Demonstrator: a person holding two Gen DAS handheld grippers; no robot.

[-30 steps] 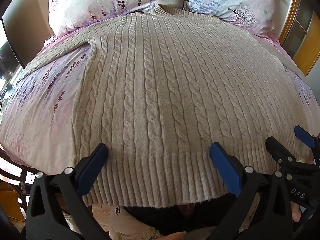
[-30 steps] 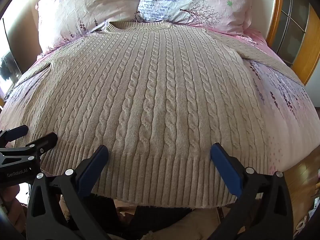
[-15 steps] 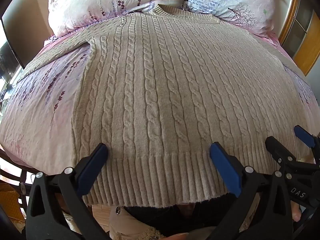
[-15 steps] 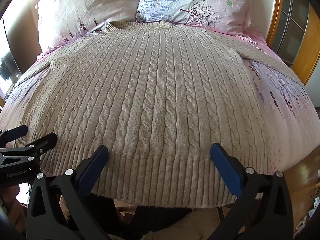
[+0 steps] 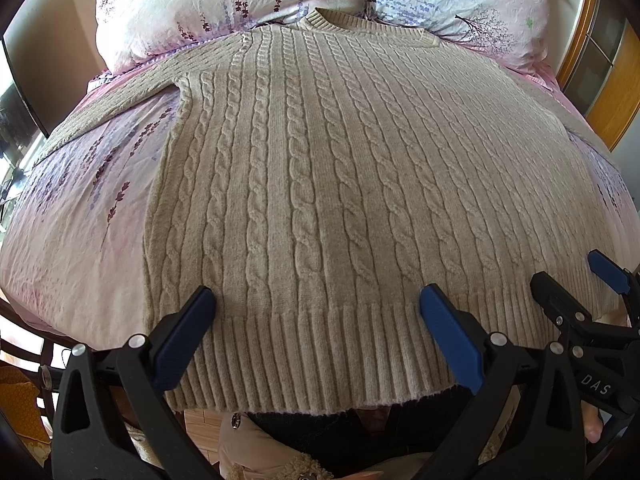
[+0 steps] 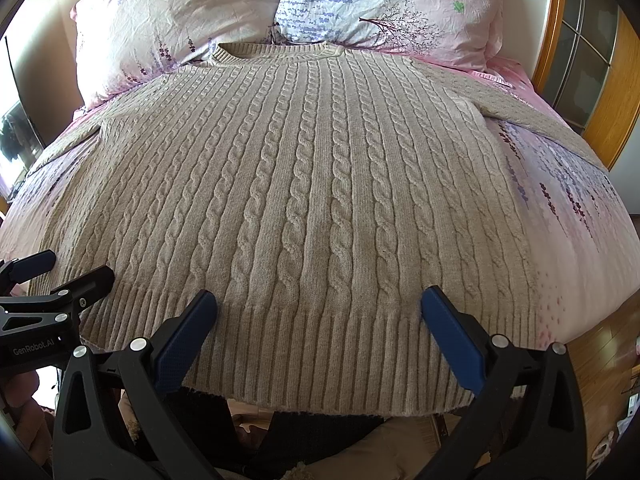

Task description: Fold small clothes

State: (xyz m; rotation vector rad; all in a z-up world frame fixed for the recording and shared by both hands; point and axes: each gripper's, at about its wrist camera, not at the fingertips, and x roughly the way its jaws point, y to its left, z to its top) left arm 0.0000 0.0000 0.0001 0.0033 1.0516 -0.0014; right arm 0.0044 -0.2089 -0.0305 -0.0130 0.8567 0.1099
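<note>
A beige cable-knit sweater [image 5: 328, 184] lies flat on the bed, collar at the far end, ribbed hem [image 5: 320, 352] hanging over the near edge; it also shows in the right wrist view [image 6: 320, 208]. Its sleeves spread out to both sides. My left gripper [image 5: 316, 304] is open, its blue-padded fingers wide apart over the hem's left part. My right gripper [image 6: 318, 306] is open over the hem's right part. Each gripper shows in the other's view: the right one [image 5: 580, 280] and the left one [image 6: 60, 268]. Neither holds anything.
Two floral pillows [image 5: 208, 4] [image 6: 384, 4] lie at the head of the bed beyond the collar. The pink floral bedsheet [image 5: 72, 216] lies under the sweater. A wooden frame with glass [image 6: 588, 60] stands at the right. A dark screen [image 5: 16, 96] stands at the left.
</note>
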